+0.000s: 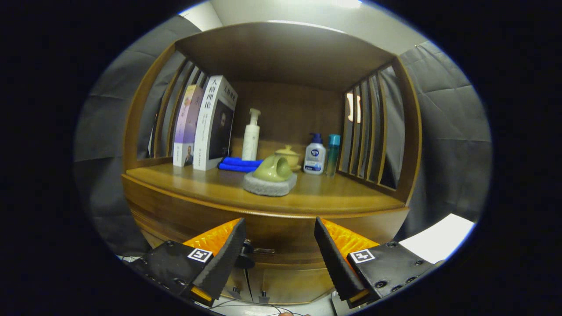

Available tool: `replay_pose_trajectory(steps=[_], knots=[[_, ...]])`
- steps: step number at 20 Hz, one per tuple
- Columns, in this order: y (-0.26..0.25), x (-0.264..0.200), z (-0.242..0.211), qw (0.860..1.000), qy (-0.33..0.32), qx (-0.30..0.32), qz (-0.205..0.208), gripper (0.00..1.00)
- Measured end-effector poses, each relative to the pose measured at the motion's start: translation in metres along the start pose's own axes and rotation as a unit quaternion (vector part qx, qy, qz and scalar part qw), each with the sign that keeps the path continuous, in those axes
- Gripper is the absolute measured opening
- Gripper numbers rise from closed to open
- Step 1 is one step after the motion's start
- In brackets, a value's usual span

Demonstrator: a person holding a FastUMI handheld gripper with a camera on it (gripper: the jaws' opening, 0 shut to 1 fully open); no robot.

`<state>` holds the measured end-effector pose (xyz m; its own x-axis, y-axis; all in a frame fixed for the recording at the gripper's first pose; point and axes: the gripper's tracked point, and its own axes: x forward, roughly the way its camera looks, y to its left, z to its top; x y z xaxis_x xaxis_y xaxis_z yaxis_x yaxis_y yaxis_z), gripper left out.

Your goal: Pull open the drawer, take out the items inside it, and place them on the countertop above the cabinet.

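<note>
- Gripper (279,232) spread wide, fingers parted with nothing between them, holding nothing; aimed at the cabinet front just below the countertop edge.
- Between and just beyond the fingers: drawer front (281,235), a wooden band running side to side under the countertop (210,186); long axis horizontal, face turned toward the gripper, apparently shut.
- Close by the left finger, a small dark knob or handle (246,256) on the cabinet front; whether on this drawer or on a door below, cannot tell.
- Likely handling: stiff solid wood, probably fairly heavy, smooth varnished face offering little grip; best taken at the knob, fingers closing on it, then pulled straight back toward the gripper along the slide direction.
- Contents of drawer hidden; weight and fragility unknown.
- On the countertop, well beyond the fingers: green ceramic piece (273,169) lying on a grey pad (268,186), blue cloth (239,163), two upright books (206,125), white pump bottle (251,136), small lidded pot (288,154), blue-capped bottle (315,156), teal tube (333,153).
- Free space toward the front edge of the countertop, suited for setting items down.
</note>
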<state>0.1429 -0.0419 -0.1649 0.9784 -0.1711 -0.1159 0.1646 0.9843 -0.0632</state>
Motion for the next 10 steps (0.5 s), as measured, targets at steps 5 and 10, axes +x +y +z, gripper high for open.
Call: replay_pose_trajectory(steps=[5,10], knots=[[-0.016,-0.05,0.051,0.999,-0.04,0.012,0.001,0.98],[-0.03,-0.111,0.08,0.997,-0.066,0.041,0.0,0.97]])
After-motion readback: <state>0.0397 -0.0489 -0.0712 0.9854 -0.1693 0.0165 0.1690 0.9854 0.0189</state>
